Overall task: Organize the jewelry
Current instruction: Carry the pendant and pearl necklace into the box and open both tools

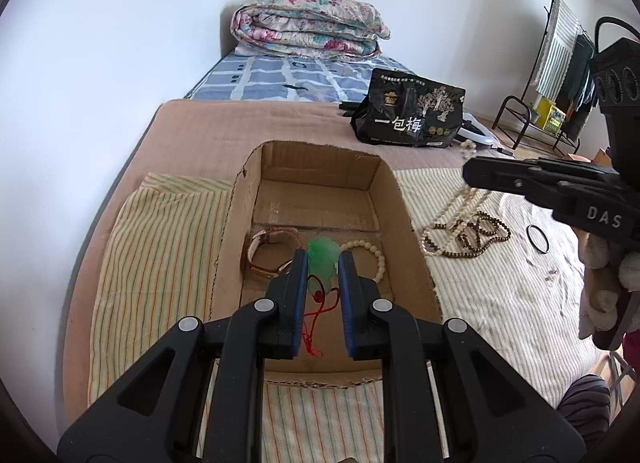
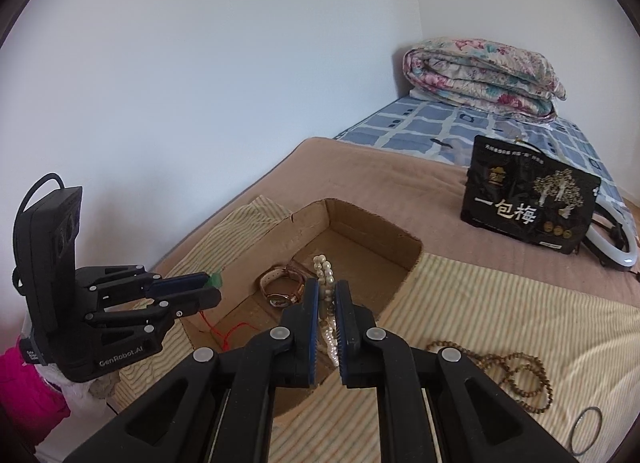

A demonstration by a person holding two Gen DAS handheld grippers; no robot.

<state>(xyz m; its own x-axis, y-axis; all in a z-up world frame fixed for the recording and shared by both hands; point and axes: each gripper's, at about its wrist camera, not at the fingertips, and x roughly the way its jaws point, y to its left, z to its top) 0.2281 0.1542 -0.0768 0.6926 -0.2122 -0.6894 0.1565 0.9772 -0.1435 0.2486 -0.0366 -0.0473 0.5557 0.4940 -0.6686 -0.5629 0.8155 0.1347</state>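
My left gripper (image 1: pixel 323 259) is shut on a green jade pendant (image 1: pixel 322 253) whose red cord (image 1: pixel 312 323) hangs down into an open cardboard box (image 1: pixel 406 219). A brown-strapped watch (image 1: pixel 266 255) and a white bead bracelet (image 1: pixel 370 259) lie on the box floor. In the right wrist view my right gripper (image 2: pixel 327 285) is shut on a pearl strand (image 2: pixel 325 269), held above the box's near right wall (image 2: pixel 400 287). The left gripper (image 2: pixel 214 287) with the pendant (image 2: pixel 216 280) sits at the box's left side. A brown bead necklace (image 2: pixel 516 375) lies on the striped cloth (image 2: pixel 480 311).
A black ring (image 2: pixel 586 429) lies on the cloth near the beads. A black snack bag (image 2: pixel 528 203) and a ring light (image 2: pixel 618 247) sit further back on the bed, with a folded floral quilt (image 2: pixel 480 75) by the wall. A clothes rack (image 1: pixel 560 75) stands at the right.
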